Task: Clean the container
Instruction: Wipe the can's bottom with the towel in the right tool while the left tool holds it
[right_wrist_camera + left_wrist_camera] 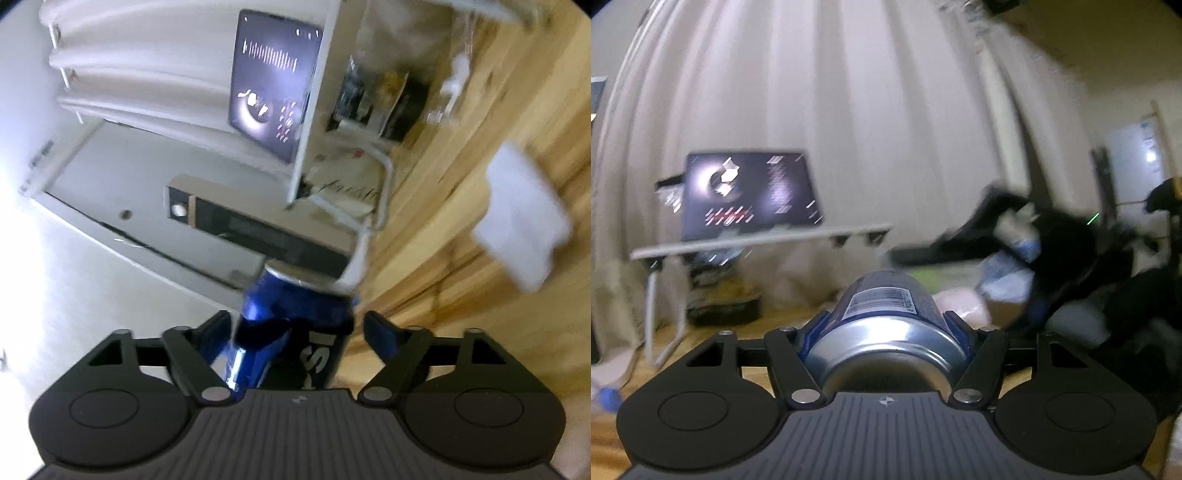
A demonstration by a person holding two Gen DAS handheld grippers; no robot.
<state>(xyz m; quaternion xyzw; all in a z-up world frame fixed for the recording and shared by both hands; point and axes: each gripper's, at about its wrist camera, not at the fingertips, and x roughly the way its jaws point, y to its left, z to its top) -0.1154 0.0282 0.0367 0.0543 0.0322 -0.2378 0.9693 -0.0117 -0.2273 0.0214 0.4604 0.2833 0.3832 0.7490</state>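
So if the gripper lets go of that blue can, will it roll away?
Probably: the blue can is round and smooth, so on its side it would likely roll. Its shiny metal skin looks slippery, though the left gripper clamps both sides. Thin metal like that may dent if squeezed hard.

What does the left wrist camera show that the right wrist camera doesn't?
Only the left wrist view shows the can's barcode, its silver base, and the left gripper clamped on the can. Only the right wrist view shows the can's top rim, a white cloth on the wooden surface, and the right gripper open around the can, its fingers apart from it. Both show the blue can and a lit screen.
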